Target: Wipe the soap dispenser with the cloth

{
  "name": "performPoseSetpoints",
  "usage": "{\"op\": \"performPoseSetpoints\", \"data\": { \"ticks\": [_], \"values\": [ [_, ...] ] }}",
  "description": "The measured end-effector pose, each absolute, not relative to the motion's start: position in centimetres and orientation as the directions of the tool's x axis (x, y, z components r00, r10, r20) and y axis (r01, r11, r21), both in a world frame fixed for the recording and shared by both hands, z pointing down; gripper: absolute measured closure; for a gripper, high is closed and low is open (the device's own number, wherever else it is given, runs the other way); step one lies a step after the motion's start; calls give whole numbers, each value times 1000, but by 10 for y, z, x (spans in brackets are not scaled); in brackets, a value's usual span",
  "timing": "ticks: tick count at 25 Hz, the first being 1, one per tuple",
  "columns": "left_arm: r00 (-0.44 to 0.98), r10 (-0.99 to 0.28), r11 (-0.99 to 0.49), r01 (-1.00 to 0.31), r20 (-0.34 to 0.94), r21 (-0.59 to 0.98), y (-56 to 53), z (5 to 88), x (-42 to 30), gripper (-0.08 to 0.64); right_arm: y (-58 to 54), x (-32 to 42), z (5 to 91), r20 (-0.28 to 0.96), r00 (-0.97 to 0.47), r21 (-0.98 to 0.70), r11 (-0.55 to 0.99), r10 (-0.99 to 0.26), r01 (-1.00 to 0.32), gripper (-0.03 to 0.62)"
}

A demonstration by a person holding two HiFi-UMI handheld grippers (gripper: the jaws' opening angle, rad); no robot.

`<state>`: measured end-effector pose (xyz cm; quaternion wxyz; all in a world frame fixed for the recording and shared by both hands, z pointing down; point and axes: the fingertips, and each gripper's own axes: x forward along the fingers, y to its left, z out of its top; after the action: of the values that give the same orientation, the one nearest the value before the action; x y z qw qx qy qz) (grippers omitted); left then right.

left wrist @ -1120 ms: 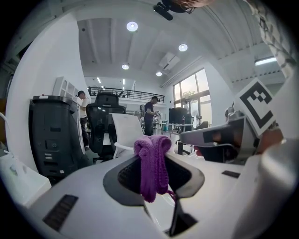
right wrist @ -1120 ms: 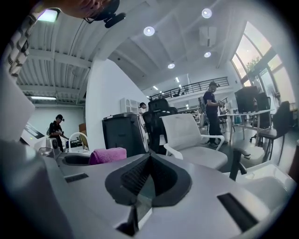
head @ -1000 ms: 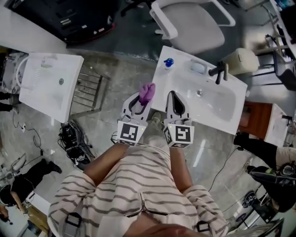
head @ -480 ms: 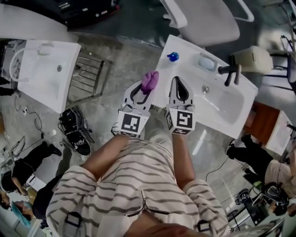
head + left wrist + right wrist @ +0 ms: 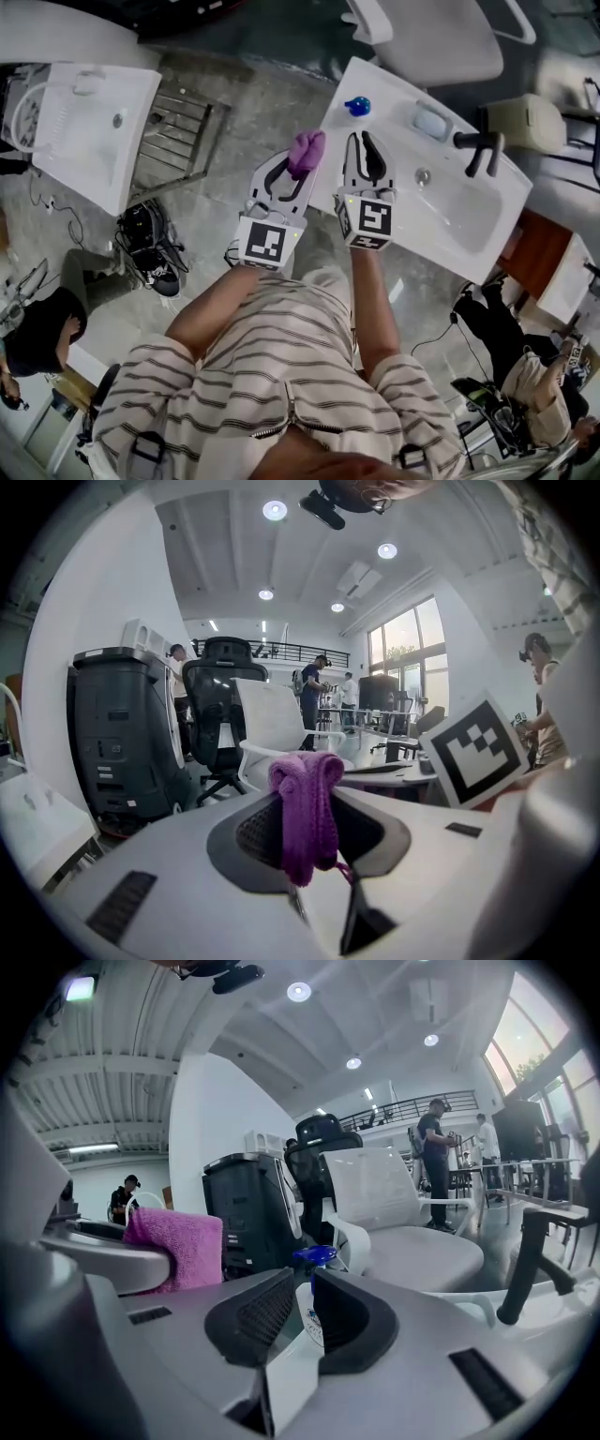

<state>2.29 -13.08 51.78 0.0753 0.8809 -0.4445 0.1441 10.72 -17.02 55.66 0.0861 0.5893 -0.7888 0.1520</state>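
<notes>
The soap dispenser [image 5: 356, 106], white with a blue pump, stands on the near left corner of the white sink [image 5: 450, 220]. My left gripper [image 5: 298, 167] is shut on a folded purple cloth [image 5: 307, 150], which hangs over its jaws in the left gripper view [image 5: 306, 822]. My right gripper [image 5: 361, 141] points at the dispenser from just short of it. Its jaws have just been opening and stand a little apart with nothing between them. In the right gripper view the dispenser [image 5: 310, 1309] shows through that gap, beyond the gripper [image 5: 302, 1290].
A black faucet [image 5: 480, 148] and a pale soap dish [image 5: 430, 122] sit at the sink's back edge. A second white sink [image 5: 89, 131] and a metal rack [image 5: 178, 141] lie to the left. A white office chair [image 5: 441, 37] stands behind the sink.
Both grippers have come down and closer to the soap dispenser. The right gripper's jaws have parted slightly. The cloth stays in the left gripper.
</notes>
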Motion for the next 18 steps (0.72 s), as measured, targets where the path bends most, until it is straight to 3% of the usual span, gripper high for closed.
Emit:
{"op": "performPoseSetpoints", "data": {
  "ticks": [10,18],
  "values": [
    [534,-772,-564,-825,345,15,-129,530,15,442,-199,108,579,340,-256,-101,235,-905,-967,453],
    [521,-778,-553,-833,351,12,-130,537,10,443,-217,112,592,350,-208,-83,191,-913,-978,436]
  ]
}}
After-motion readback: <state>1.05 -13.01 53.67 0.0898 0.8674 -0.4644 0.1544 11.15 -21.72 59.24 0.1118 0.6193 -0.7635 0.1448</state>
